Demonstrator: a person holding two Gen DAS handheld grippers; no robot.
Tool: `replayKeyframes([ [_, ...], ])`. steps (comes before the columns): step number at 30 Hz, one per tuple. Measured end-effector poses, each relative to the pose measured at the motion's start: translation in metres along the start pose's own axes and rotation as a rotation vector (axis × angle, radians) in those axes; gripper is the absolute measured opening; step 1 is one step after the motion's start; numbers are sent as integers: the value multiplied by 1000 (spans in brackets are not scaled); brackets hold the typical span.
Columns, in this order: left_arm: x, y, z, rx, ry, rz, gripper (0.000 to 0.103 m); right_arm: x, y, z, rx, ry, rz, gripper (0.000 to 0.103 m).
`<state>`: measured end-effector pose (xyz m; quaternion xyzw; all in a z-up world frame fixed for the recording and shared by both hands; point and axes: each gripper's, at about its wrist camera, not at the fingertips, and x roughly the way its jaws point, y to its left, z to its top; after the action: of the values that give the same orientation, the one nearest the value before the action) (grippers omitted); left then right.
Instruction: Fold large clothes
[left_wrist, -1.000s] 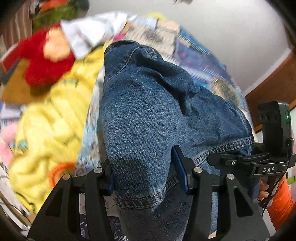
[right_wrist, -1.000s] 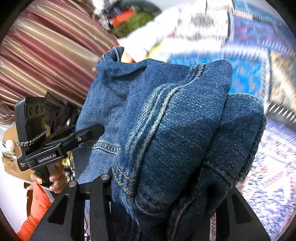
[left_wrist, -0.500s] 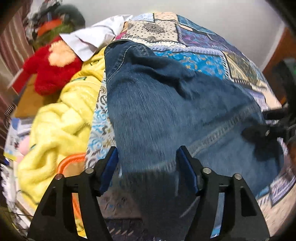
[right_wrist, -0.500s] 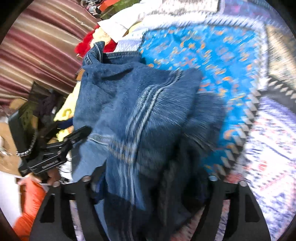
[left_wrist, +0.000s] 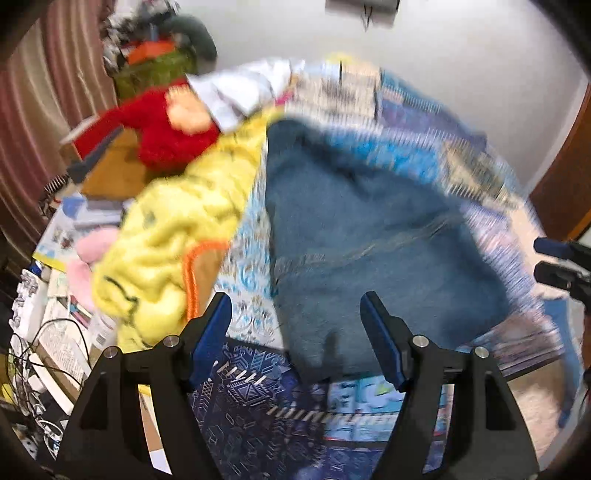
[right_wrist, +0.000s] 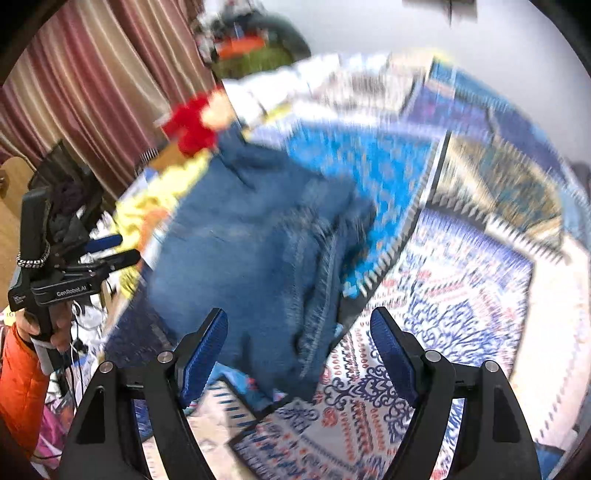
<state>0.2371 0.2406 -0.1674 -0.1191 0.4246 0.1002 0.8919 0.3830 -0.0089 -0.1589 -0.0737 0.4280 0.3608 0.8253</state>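
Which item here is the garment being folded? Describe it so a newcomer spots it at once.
Start at the patterned quilt covering the bed. On it, right of the yellow blanket, lies the jeans, a folded bundle. It is the only plain blue denim with stitched seams; everything around is patterned, fluffy or bright.

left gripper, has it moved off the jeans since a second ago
Yes. The left gripper has backed away: its jaws were closed on the jeans' hem and have just been opening. They now stand apart, nothing pressed between them, with the patterned bedspread below.

Blue denim jeans (left_wrist: 362, 236) lie folded on the patterned bedspread (right_wrist: 443, 295) (edges blurred), seam facing up.
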Motion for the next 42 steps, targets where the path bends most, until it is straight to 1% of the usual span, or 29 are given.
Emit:
replayKeyframes([
  [6,-112,-27,18,-14,-280,-63,72,-100,46,7,-38,-306,1,78],
  [8,-147,-37,18,-7,-372,-92,72,-133,62,5,-49,-407,-4,78],
  [10,-179,-49,14,6,-458,-108,72,-157,77,0,-60,-483,0,78],
  [13,-219,-66,0,42,-570,-95,72,-192,96,-12,-64,-578,-1,78],
  [15,-239,-77,-12,72,-637,-62,72,-209,107,-23,-65,-629,-4,78],
  [18,-256,-93,-29,112,-706,-18,72,-225,120,-38,-75,-677,-11,78],
  [22,-265,-103,-45,128,-740,8,72,-233,133,-59,-71,-725,-77,78],
  [23,-265,-106,-48,128,-744,22,74,-233,135,-63,-65,-729,-93,78],
  [24,-264,-105,-51,126,-746,31,82,-236,137,-66,-59,-731,-104,78],
  [25,-263,-106,-54,119,-749,39,89,-237,139,-70,-54,-728,-118,82],
  [26,-262,-106,-55,114,-752,40,92,-237,141,-73,-52,-723,-132,85],
  [27,-261,-106,-57,109,-752,39,95,-238,142,-77,-49,-723,-149,94],
  [28,-260,-106,-57,104,-748,37,96,-238,143,-80,-47,-726,-169,100],
  [30,-258,-105,-60,99,-742,30,97,-238,144,-85,-40,-737,-211,103],
  [31,-257,-104,-60,95,-737,24,98,-238,144,-87,-36,-736,-224,103],
  [42,-249,-106,-68,111,-721,15,99,-240,136,-84,-9,-730,-234,103],
])
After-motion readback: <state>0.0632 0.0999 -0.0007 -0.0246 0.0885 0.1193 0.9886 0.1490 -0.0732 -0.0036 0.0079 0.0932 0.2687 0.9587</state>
